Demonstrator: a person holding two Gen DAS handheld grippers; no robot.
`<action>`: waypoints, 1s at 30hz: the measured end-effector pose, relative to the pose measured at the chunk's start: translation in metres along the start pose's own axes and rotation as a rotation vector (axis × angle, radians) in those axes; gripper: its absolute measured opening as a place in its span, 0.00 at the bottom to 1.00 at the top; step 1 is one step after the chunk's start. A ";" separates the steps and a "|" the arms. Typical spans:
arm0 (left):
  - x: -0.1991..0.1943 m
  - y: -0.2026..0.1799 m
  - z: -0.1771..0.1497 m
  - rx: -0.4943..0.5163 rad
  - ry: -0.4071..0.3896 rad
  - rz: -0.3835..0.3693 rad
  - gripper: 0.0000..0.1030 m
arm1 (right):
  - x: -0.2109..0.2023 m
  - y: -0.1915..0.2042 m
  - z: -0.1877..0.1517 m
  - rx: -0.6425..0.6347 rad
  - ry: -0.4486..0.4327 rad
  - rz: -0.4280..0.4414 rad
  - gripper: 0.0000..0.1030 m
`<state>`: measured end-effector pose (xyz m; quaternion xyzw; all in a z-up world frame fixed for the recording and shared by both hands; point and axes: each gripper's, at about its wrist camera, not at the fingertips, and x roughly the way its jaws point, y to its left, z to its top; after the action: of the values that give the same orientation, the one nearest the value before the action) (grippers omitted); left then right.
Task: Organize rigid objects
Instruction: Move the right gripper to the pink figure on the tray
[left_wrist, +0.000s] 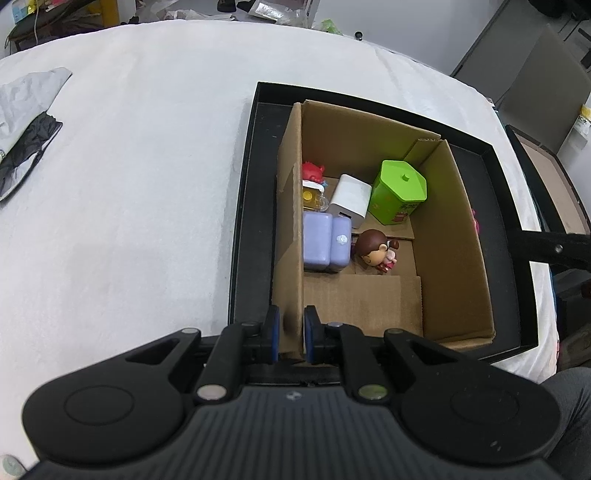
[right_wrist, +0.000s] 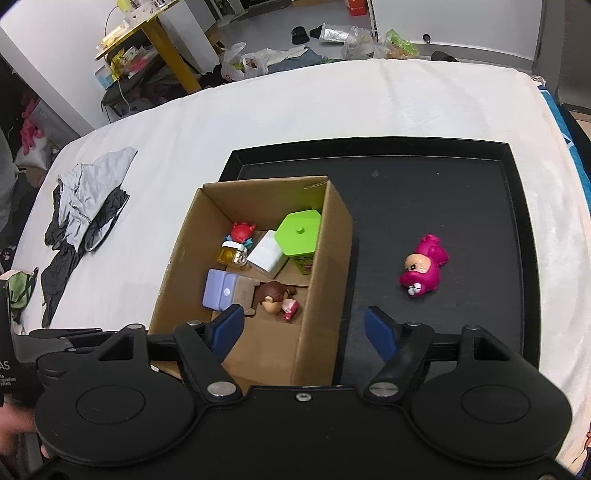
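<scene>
Nearest the lens in the left wrist view, the left tool (left_wrist: 292, 328) was pinching the near left wall of one open brown cardboard box (left_wrist: 291, 206), its two blue pads pressed against either side of the board. That box stood inside one shallow black rectangular tray (right_wrist: 517, 236), which rested on a worktop covered in white cloth (right_wrist: 295, 110). Six things lay in the box: one green hexagonal lidded tin (left_wrist: 399, 192), one white rectangular block (left_wrist: 351, 199), one lilac plastic case (left_wrist: 325, 242), one small yellow clear jar (left_wrist: 314, 199), one red crab-like toy (left_wrist: 313, 171) and one brown-haired doll figure (left_wrist: 376, 251) lying on its side. The right tool (right_wrist: 303, 330) hovered over the box's near right corner with its two blue pads spread apart and nothing between them. One magenta plush-shaped toy figure (right_wrist: 424, 271) lay alone on the tray floor, well apart from the box. One crumpled grey and black garment (right_wrist: 85, 214) sat on the cloth to the left.
</scene>
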<state>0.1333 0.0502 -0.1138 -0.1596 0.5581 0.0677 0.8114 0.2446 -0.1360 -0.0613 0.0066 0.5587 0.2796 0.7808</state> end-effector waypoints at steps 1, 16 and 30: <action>0.000 0.001 0.000 -0.004 0.001 0.000 0.12 | -0.001 -0.002 -0.001 0.002 -0.003 0.000 0.73; 0.003 -0.004 0.002 -0.014 0.012 0.037 0.13 | -0.002 -0.048 -0.015 0.084 -0.011 0.003 0.78; 0.005 -0.009 0.003 0.006 0.012 0.070 0.13 | 0.009 -0.081 -0.024 0.130 0.003 0.062 0.78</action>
<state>0.1405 0.0422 -0.1158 -0.1381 0.5683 0.0935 0.8058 0.2599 -0.2073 -0.1038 0.0741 0.5763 0.2668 0.7689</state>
